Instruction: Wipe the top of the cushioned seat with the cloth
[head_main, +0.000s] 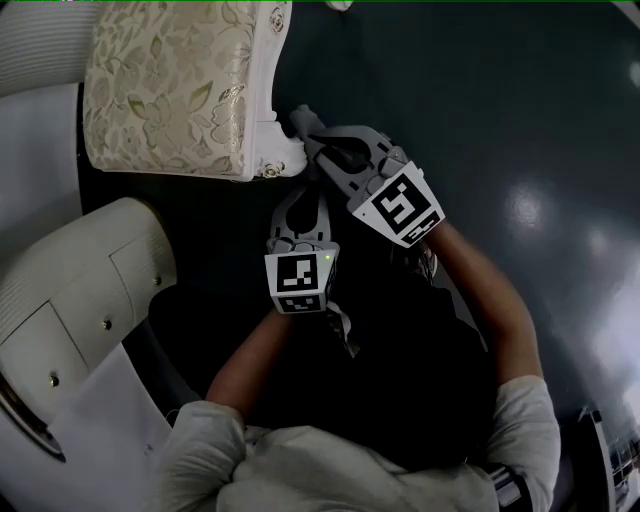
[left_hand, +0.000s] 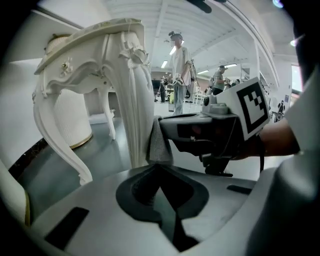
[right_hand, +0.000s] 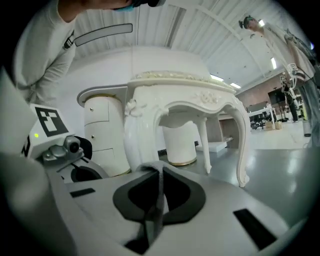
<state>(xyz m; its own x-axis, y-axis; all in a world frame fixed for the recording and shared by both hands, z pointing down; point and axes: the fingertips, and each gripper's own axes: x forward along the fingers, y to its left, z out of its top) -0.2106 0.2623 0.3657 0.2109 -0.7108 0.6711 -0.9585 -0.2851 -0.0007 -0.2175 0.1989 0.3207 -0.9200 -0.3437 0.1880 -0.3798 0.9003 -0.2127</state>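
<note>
The cushioned seat (head_main: 170, 80) has a cream floral top on a white carved frame and stands at the upper left of the head view. Both grippers hang below cushion level beside its near right leg (left_hand: 137, 110). My right gripper (head_main: 305, 128) is shut on a grey cloth (right_hand: 156, 200), which runs as a strip between its jaws. My left gripper (head_main: 300, 195) sits just behind it, and its jaw tips pinch a fold of the same cloth (left_hand: 160, 142). The right gripper's body (left_hand: 200, 132) fills the left gripper view's middle right. The seat frame (right_hand: 175, 85) rises above the right gripper (right_hand: 159, 172).
A white curved cabinet with drawers (head_main: 70, 300) stands close on the left. The floor (head_main: 500, 100) is dark and glossy. A round white pedestal (right_hand: 180, 140) stands beyond the seat. People (left_hand: 180, 65) stand far off in the hall.
</note>
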